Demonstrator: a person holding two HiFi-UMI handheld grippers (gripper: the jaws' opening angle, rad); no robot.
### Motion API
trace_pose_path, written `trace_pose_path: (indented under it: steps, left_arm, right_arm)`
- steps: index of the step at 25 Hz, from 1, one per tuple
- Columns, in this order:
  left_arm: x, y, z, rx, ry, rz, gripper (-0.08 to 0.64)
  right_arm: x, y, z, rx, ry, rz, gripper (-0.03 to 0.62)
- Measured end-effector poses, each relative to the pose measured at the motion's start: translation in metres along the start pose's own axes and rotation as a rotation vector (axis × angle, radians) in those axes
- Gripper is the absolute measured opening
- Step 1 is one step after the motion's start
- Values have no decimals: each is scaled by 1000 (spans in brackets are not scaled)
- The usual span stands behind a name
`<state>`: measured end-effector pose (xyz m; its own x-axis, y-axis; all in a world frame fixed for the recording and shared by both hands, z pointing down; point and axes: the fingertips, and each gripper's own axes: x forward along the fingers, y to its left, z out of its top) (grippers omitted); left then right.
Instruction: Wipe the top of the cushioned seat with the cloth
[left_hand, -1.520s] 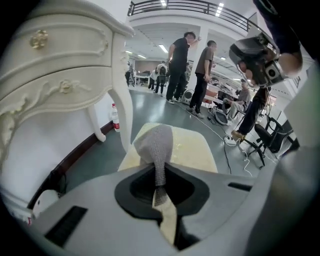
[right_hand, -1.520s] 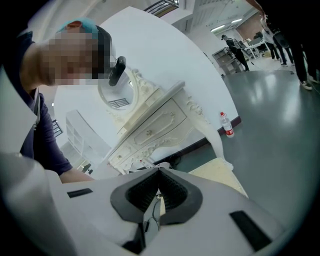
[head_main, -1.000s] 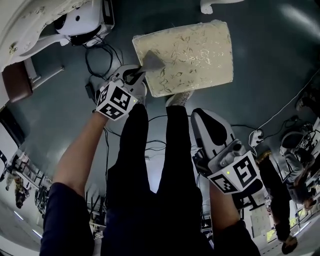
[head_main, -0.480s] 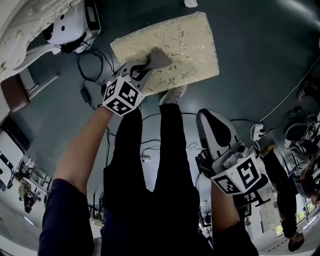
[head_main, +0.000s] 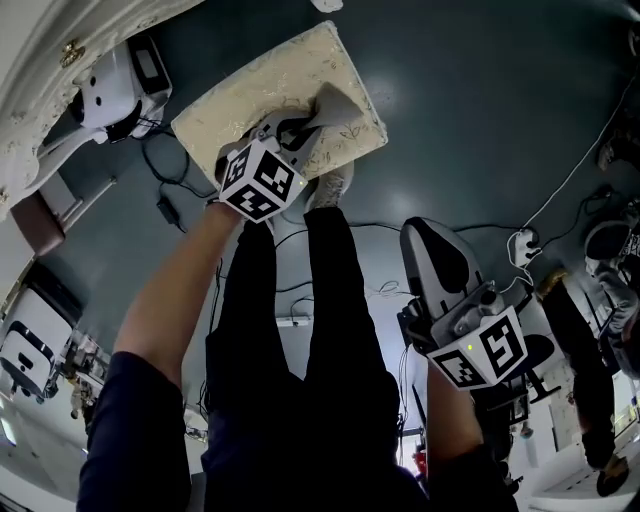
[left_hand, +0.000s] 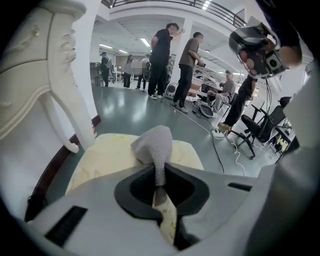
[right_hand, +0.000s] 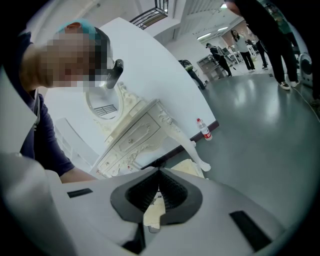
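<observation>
The cream, gold-patterned cushioned seat (head_main: 262, 98) lies on the dark floor ahead of the person's legs. My left gripper (head_main: 305, 132) is over the seat's near right part, shut on a grey cloth (head_main: 336, 107) that rests on the cushion top. In the left gripper view the cloth (left_hand: 153, 144) bunches out beyond the jaws over the cushion (left_hand: 102, 157). My right gripper (head_main: 428, 238) is held low beside the person's right leg, away from the seat, jaws together and holding nothing. In its own view, a corner of the seat (right_hand: 189, 168) shows past the right gripper (right_hand: 159, 186).
White ornate furniture (head_main: 45, 55) and a white machine (head_main: 112, 85) stand at the upper left, with cables (head_main: 178, 172) on the floor beside the seat. A power strip (head_main: 521, 266) and cord lie to the right. Several people (left_hand: 167, 60) stand further off. A water bottle (right_hand: 204, 131) stands by the dresser.
The left gripper has drawn the cloth from the seat's near left corner rightward along the near part of the top. The right gripper has stayed low at the person's side.
</observation>
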<state>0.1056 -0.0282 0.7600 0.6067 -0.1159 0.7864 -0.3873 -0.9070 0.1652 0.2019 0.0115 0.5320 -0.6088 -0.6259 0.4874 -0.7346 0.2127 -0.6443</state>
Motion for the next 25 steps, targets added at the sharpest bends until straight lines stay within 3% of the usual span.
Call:
trace_pose_path:
  steps: [6, 11, 25]
  left_arm:
    - [26, -6, 37, 36, 1, -20, 25]
    - [13, -1, 33, 19, -12, -19, 25]
    - [-114, -32, -123, -136, -2, 37, 25]
  right_arm:
    - [-22, -26, 12, 20, -27, -28, 23]
    - [-9, -18, 13, 21, -23, -25, 23]
    - [58, 109, -52, -46, 53, 104, 23]
